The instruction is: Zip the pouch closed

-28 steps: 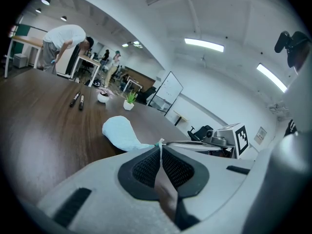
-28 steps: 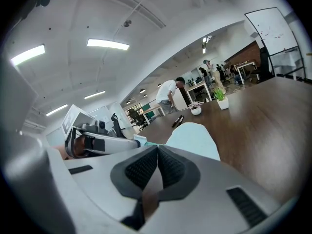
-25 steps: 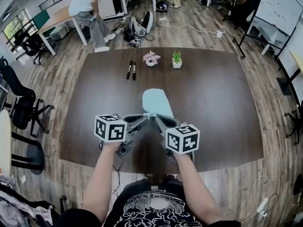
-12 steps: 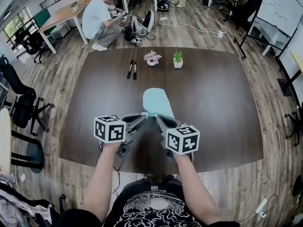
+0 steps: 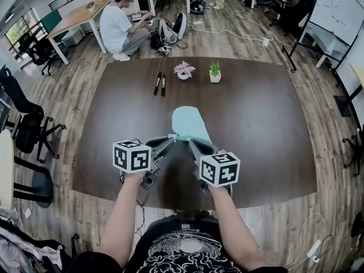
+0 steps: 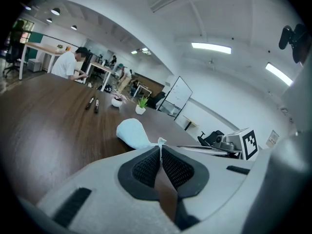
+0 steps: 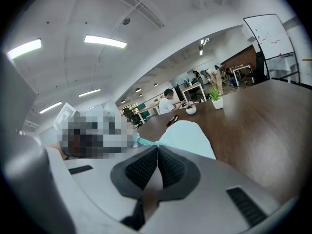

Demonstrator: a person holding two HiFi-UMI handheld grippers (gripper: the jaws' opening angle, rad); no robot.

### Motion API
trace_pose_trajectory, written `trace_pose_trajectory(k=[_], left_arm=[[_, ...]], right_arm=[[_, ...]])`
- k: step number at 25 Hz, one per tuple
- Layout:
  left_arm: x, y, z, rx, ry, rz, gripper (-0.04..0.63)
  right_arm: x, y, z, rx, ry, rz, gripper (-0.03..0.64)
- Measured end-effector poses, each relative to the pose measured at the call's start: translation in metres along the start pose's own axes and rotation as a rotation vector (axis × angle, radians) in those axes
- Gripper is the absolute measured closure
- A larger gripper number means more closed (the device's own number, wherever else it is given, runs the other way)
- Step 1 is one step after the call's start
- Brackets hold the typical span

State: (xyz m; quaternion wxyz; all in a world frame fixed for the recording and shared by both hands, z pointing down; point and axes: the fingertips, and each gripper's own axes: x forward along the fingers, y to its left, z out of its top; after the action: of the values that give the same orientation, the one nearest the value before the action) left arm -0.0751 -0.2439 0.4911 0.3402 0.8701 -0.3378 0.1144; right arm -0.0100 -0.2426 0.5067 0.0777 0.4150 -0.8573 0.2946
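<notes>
A pale blue-green pouch [image 5: 190,123] lies flat on a dark brown table [image 5: 261,118], near the middle of it and a little toward the near edge. Its narrow near end points at the person; its rounded end points far.

Both tongs meet at that near end. The left tongs [image 5: 172,137] come in from the left with their jaws closed, pinching a small pale tab [image 6: 160,141] at the pouch's edge. The right tongs [image 5: 190,141] come in from the right, also clamped tight at the pouch's near end, where a blue-green zipper [image 7: 144,142] runs off to the left from their tips. The two tips sit just beside each other. A black-and-white marker cube tops each tool, and the person's bare forearms reach in from the near edge.

Farther across the table, two dark pens [image 5: 160,84] lie side by side to the left of the pouch's line. Just right of them stands a small pink plant [image 5: 183,70] in a white pot, and beside that a small green plant [image 5: 215,71] in a white pot.

Beyond the table, on the wooden floor at far left, a person in a white shirt [image 5: 116,23] crouches by some gear. Black office chairs [image 5: 25,121] stand at the left, and a whiteboard [image 5: 340,7] stands at far right.
</notes>
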Motion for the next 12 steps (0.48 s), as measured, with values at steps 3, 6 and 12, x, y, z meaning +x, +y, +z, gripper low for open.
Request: trace_pose_trajectory(k=[3, 6, 12], left_arm=[[-0.001, 0.002, 0.0, 0.001, -0.005, 0.009, 0.575], [-0.003, 0.005, 0.001, -0.002, -0.012, 0.024, 0.575], [-0.008, 0.012, 0.003, -0.018, -0.033, 0.051, 0.575]], right_arm=[[0.001, 0.001, 0.0, 0.0, 0.0, 0.004, 0.615], [0.002, 0.0, -0.001, -0.004, 0.002, -0.007, 0.615], [0.0, -0.004, -0.002, -0.003, 0.002, -0.021, 0.615]])
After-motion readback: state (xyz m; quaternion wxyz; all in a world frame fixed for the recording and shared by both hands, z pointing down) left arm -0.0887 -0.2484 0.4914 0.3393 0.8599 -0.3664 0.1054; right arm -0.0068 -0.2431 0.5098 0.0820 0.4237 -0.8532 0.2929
